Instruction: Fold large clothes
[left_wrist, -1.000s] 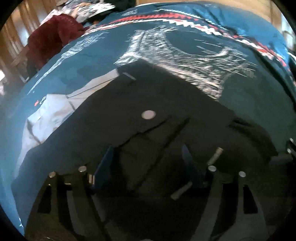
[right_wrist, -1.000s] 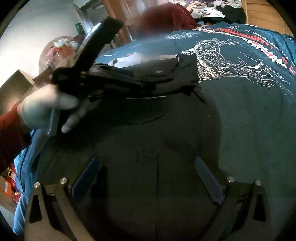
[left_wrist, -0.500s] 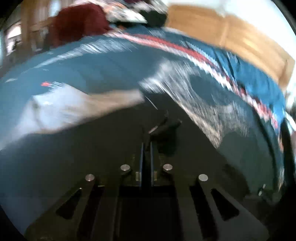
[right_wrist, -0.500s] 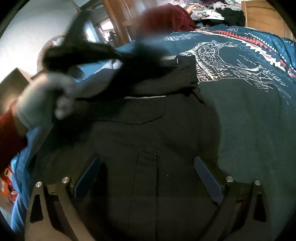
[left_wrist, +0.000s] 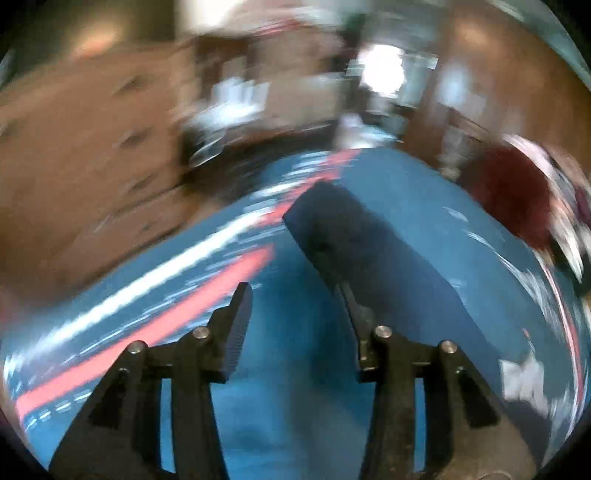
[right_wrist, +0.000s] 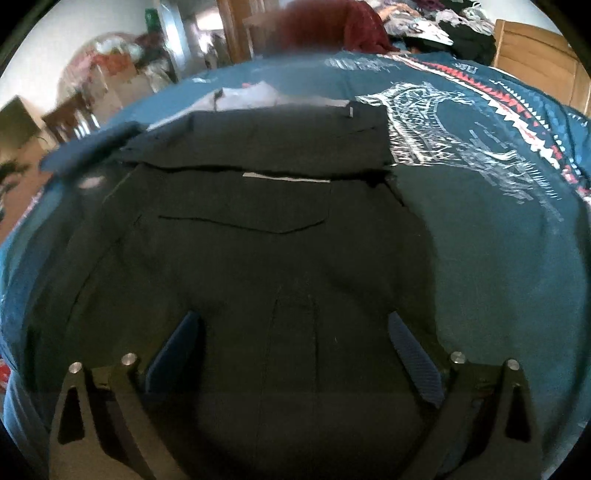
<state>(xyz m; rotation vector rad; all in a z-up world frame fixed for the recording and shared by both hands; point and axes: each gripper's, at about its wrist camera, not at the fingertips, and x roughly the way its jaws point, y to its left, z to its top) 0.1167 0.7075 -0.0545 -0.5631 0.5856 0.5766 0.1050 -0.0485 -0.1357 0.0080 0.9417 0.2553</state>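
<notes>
Though motion blur smears the left view, left gripper (left_wrist: 291, 295) jaws spread over teal bedspread (left_wrist: 280, 406) | right gripper (right_wrist: 291, 339) jaws spread above folded black garment (right_wrist: 258, 258)

The garment (right_wrist: 258, 258) lies on the bedspread (right_wrist: 498, 258), filling the centre and lower frame. Its folded part (right_wrist: 258, 147) lies across the upper centre. Clothes (right_wrist: 443, 33) are piled at upper right, behind the bedspread.
</notes>
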